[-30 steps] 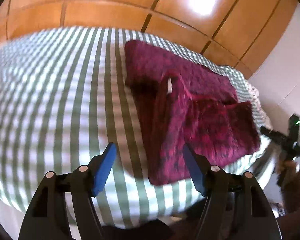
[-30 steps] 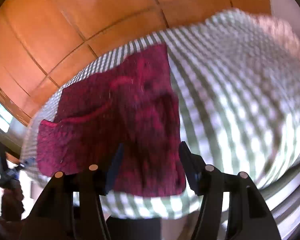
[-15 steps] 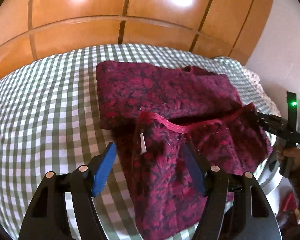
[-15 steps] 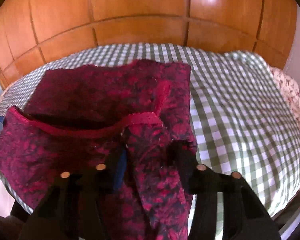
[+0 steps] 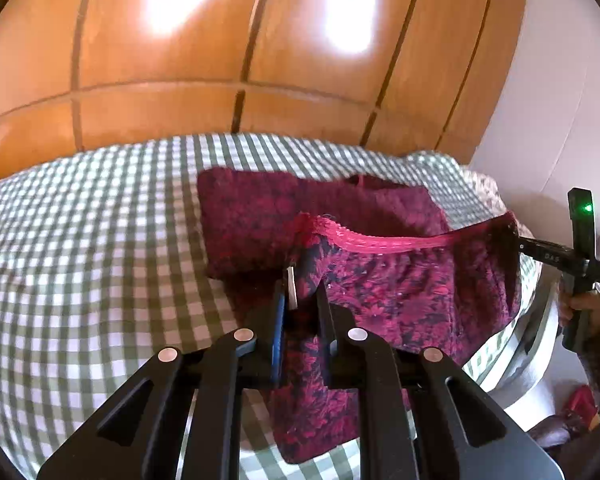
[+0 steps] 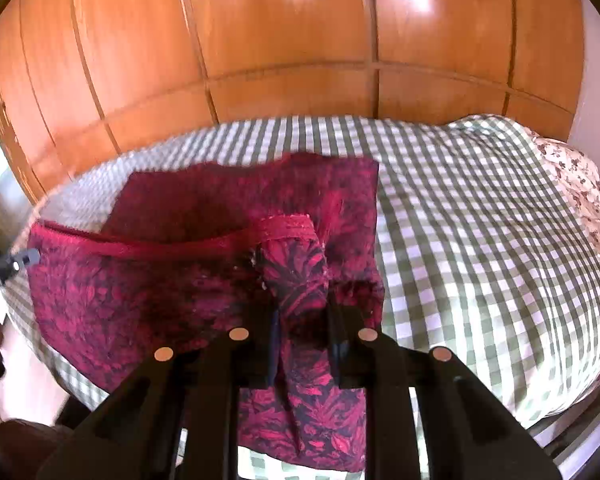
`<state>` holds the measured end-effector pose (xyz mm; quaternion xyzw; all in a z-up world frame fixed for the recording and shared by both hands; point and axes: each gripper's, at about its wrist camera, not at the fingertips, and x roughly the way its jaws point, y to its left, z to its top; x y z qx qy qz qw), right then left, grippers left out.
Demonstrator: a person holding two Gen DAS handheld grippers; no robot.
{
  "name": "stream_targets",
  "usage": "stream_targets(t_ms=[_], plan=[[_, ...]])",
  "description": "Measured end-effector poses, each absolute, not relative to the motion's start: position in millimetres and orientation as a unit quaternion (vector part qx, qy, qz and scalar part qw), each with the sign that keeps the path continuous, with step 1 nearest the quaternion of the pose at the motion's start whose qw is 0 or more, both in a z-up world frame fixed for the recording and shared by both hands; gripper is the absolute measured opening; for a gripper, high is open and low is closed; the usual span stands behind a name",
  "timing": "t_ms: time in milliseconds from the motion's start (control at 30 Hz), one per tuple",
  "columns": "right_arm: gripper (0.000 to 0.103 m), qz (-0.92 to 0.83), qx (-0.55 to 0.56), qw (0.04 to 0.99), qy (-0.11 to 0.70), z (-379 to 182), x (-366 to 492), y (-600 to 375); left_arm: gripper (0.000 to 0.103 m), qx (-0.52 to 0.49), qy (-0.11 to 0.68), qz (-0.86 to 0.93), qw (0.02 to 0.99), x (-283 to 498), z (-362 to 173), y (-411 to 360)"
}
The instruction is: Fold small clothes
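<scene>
A dark red patterned garment [image 5: 400, 280] with a pink hem lies on the green checked bed [image 5: 100, 240]. Its near part is lifted and its far part rests flat. My left gripper [image 5: 300, 292] is shut on the garment's left near corner, beside a white label. My right gripper [image 6: 300, 300] is shut on the right near corner of the garment [image 6: 140, 280]. The hem stretches in a sagging line between the two grippers. The right gripper also shows at the right edge of the left wrist view [image 5: 512, 236].
An orange wooden panelled wardrobe [image 5: 260, 40] stands behind the bed. A floral cloth [image 6: 580, 200] lies at the bed's right end. A white wall [image 5: 560, 120] is to the right. The checked bed [image 6: 480, 220] extends right of the garment.
Both grippers went from open above the garment to shut on its near corners. The near edge is now lifted and stretched between them.
</scene>
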<state>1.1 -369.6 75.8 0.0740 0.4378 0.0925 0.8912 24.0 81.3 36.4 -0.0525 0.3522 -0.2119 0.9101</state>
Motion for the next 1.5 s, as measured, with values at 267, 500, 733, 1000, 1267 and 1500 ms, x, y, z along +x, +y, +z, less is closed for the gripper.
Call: stream_targets(t_ms=[267,500,733,1000,1267,1500], plan=[[0.018,0.087,0.097,0.906,0.403,105.6,54.8,-365.3,0.012,-0.064,0.316,-0.189,0.928,61.2,65.7,81.9],[0.018,0.06,0.12,0.907,0.399,101.8,136.0,-360.6,0.012,-0.073,0.326,-0.153,0.93,142.3,65.6,76.5],[0.018,0.02,0.138,0.899,0.414,63.2,203.2,-362.7,0.012,-0.074,0.356,-0.112,0.925,223.9,43.4,65.5],[0.018,-0.019,0.117,0.861,0.495,-18.9,249.4,-362.8,0.012,-0.043,0.45,-0.053,0.89,293.8,-34.7,48.5],[0.059,0.016,0.159,0.862,0.482,0.1,211.8,-385.2,0.06,-0.109,0.451,-0.071,0.883,257.0,-23.6,76.8],[0.063,0.066,0.212,0.848,0.481,5.0,110.0,-420.5,0.06,-0.148,0.44,-0.146,0.873,159.4,-29.9,93.9]])
